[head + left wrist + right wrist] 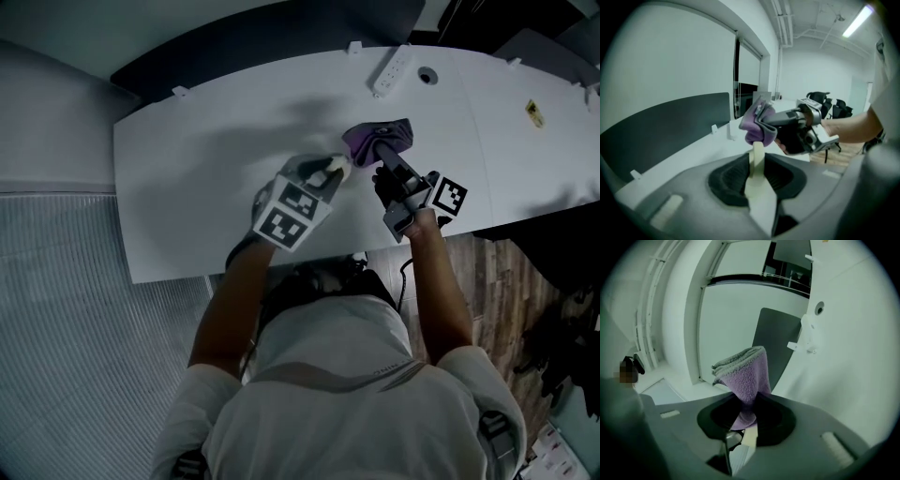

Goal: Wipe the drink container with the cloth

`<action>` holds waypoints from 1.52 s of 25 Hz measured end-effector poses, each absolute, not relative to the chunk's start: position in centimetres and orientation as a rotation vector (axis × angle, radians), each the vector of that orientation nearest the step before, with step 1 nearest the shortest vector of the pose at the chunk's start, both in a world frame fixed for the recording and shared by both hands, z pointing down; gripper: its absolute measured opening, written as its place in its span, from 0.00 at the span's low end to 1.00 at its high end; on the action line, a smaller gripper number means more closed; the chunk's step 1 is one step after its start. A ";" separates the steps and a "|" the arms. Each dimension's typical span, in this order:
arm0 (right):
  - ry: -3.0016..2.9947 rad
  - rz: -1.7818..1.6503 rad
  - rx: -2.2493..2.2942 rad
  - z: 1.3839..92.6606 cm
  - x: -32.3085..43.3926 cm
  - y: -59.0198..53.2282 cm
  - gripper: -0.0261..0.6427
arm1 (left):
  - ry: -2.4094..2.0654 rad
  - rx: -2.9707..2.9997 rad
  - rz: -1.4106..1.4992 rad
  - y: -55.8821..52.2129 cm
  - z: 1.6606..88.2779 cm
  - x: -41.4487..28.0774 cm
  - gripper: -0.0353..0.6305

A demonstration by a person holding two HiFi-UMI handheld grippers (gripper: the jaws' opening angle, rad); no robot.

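Over the white table my left gripper is shut on a slim, pale cream drink container. In the left gripper view the container stands up narrow from between my jaws. A purple cloth is bunched in my right gripper, which is shut on it. There the cloth rests against the container's top end, with the right gripper just behind it. The right gripper view shows the cloth rising out of the shut jaws; the container is hidden behind it.
A white power strip and a round cable hole sit at the table's far edge. A small yellow label lies at the far right. A dark partition runs behind the table. Office chairs stand farther off.
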State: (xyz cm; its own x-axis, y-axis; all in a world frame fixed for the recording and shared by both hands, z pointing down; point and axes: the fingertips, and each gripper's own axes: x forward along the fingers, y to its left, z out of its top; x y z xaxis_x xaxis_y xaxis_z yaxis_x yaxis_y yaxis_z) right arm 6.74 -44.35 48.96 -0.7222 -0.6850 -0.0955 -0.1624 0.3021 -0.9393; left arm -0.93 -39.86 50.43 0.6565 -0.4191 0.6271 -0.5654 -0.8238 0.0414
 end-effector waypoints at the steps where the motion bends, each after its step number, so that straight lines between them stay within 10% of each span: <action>1: 2.105 -1.429 -0.737 49.2 5.8 -44.4 0.18 | -0.800 2.640 0.916 -39.9 50.4 -1.2 0.19; 28: 3.031 -1.600 -1.163 65.3 2.3 -43.8 0.17 | -0.814 2.616 0.861 -40.3 50.1 -1.5 0.20; 38: 2.751 -1.494 -0.394 49.8 0.0 -49.4 0.17 | -0.831 2.611 0.868 -40.3 50.1 -1.5 0.20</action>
State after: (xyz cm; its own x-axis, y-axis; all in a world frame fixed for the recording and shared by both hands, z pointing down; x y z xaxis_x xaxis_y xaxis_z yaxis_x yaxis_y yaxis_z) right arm 0.04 -49.40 49.76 -0.9687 -0.2112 0.1303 -0.2243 0.5205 -0.8239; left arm -1.52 -40.28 50.14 0.6568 -0.4361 0.6152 -0.5955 -0.8004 0.0683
